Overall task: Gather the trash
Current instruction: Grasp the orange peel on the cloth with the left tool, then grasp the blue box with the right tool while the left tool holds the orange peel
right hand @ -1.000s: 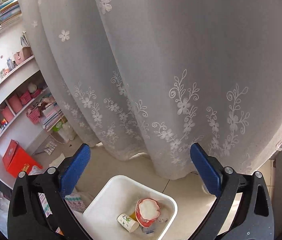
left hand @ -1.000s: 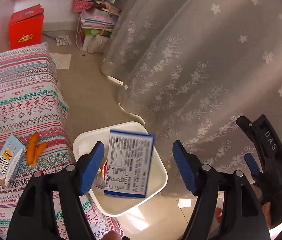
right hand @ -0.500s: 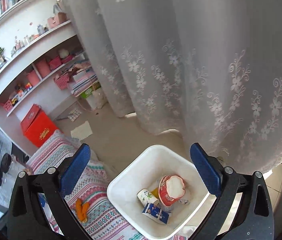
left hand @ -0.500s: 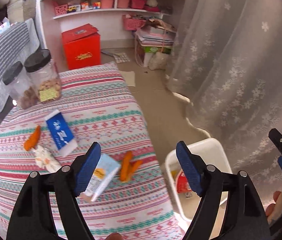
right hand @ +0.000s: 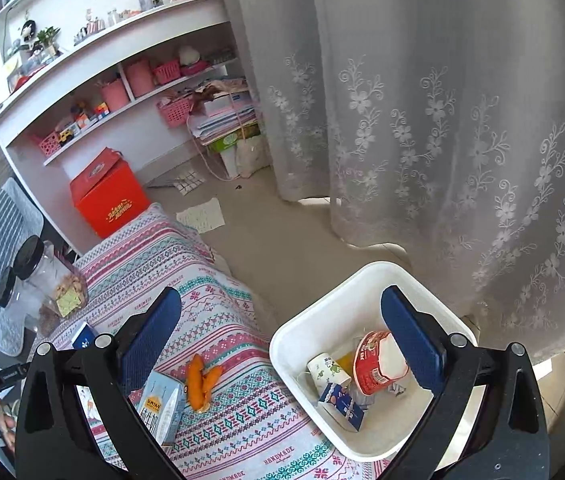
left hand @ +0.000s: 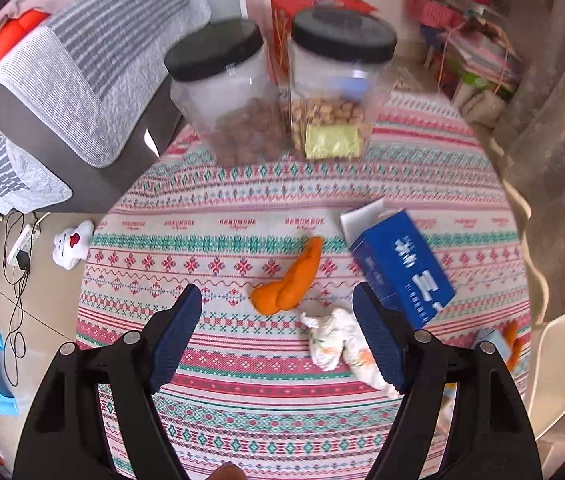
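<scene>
My left gripper (left hand: 276, 340) is open and empty above the patterned tablecloth (left hand: 242, 208). Just ahead of it lie an orange peel (left hand: 290, 284), a crumpled white wrapper (left hand: 338, 344) and a blue carton (left hand: 402, 268). My right gripper (right hand: 282, 344) is open and empty, held above the table edge and the white bin (right hand: 366, 444). The bin holds a red cup (right hand: 374, 360), a small paper cup (right hand: 326, 368) and a blue carton (right hand: 342, 400). A light blue carton (right hand: 162, 408) and orange peels (right hand: 200, 380) lie on the cloth beside the bin.
Two clear jars with black lids (left hand: 218, 92) (left hand: 338, 88) stand at the table's far side. A grey striped sofa (left hand: 82, 64) is at the left. A lace curtain (right hand: 442, 120), shelves (right hand: 122, 80) and a red box (right hand: 110, 196) stand beyond the bin.
My left gripper dropped the blue carton into the bin, then swung left back over the table toward the peel and wrapper. My right gripper tilted down, bringing the bin and table into view.
</scene>
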`<state>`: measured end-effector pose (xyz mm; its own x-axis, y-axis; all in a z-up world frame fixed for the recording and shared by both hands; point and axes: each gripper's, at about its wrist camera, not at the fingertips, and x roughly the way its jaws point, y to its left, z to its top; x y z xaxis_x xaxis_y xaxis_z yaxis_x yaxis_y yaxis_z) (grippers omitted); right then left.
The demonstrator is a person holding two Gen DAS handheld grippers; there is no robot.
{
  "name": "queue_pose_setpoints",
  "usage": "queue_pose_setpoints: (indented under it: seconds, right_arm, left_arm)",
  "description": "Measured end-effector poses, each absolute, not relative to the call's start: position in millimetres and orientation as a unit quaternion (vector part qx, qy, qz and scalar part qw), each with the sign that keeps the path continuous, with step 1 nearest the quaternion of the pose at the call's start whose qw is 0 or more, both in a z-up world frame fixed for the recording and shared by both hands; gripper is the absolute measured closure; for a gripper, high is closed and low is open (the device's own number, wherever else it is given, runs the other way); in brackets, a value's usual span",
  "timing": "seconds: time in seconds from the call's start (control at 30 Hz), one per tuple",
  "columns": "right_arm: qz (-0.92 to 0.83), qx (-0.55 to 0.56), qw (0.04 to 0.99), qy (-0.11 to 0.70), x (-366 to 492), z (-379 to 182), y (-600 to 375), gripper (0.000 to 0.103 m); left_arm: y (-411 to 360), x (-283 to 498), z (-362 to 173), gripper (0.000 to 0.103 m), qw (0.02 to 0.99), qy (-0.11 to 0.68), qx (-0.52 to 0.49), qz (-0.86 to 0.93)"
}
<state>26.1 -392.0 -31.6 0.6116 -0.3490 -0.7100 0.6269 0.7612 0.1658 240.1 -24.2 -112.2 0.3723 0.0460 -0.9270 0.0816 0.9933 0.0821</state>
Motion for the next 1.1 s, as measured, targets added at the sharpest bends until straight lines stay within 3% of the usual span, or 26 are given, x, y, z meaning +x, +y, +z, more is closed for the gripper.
queue_pose_setpoints:
  seconds: [0.3, 0.37, 0.4, 0.47, 0.53, 0.67, 0.93, 1.1]
  right_arm:
    - [-0.270, 0.148, 0.878, 0.366, 46.2, -40.1, -363.4, 0.007]
    - [-0.266, 0.138, 0.879, 0.372, 50.7, -42.1, -356.9, 0.007]
    - [-0.263, 0.134, 0.879, 0.375, 52.7, -42.8, -353.8, 0.007]
    - [-0.257, 0.125, 0.880, 0.378, 56.3, -44.1, -347.8, 0.007]
    - [-0.246, 0.121, 0.882, 0.384, 58.6, -45.7, -341.9, 0.007]
    - [-0.208, 0.141, 0.881, 0.400, 63.9, -49.9, -332.2, 0.007]
    - [-0.075, 0.130, 0.886, 0.438, 92.6, -60.3, -278.2, 0.007]
    - [0.023, 0.063, 0.867, 0.493, 152.4, -70.9, -218.1, 0.007]
  left_arm:
    - [-25.8, 272.0, -181.0, 0.034, 0.805, 0.590, 0.059, -0.022]
    - [-29.0, 275.4, -190.0, 0.041, 0.803, 0.592, 0.062, -0.026]
    - [-30.2, 276.6, -194.5, 0.054, 0.800, 0.596, 0.062, -0.028]
    - [-26.5, 273.1, -200.9, 0.065, 0.799, 0.599, 0.048, -0.032]
    - [-17.1, 264.9, -201.1, 0.085, 0.799, 0.600, 0.029, -0.025]
    - [21.7, 236.7, -167.3, 0.090, 0.815, 0.578, -0.046, -0.002]
    - [102.7, 143.2, -42.5, 0.090, 0.845, 0.472, -0.248, -0.034]
    - [113.4, 92.2, -29.1, 0.090, 0.857, 0.427, -0.278, -0.079]
